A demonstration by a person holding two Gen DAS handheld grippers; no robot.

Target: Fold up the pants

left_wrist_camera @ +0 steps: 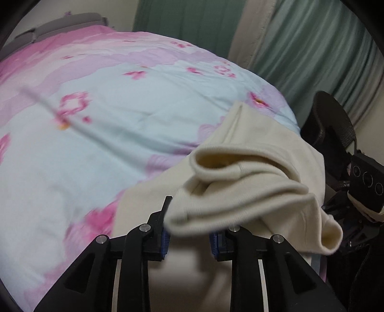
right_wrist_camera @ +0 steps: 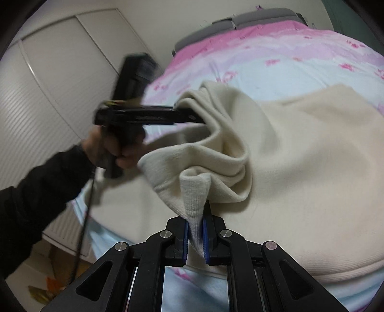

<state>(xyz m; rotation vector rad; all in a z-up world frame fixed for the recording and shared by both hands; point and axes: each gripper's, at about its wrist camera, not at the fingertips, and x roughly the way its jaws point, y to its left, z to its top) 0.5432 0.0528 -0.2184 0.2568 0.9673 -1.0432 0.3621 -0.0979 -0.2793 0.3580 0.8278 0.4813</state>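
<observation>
Cream pants [right_wrist_camera: 300, 156] lie on a bed with a pink and pale blue floral cover [right_wrist_camera: 276, 64]. My right gripper [right_wrist_camera: 195, 234] is shut on a ribbed cuff of the pants [right_wrist_camera: 195, 192] and lifts that end off the bed. My left gripper [right_wrist_camera: 189, 115] shows in the right wrist view, reaching into the bunched fabric from the left. In the left wrist view the left gripper [left_wrist_camera: 189, 240] has its jaws apart, with a fold of the pants [left_wrist_camera: 240, 192] draped over the fingertips.
White wardrobe doors [right_wrist_camera: 48, 96] stand left of the bed. Green curtains [left_wrist_camera: 312, 48] hang behind it. A dark chair [left_wrist_camera: 336, 124] and my right gripper [left_wrist_camera: 364, 182] sit past the bed's right edge. A grey headboard [right_wrist_camera: 240, 21] is at the far end.
</observation>
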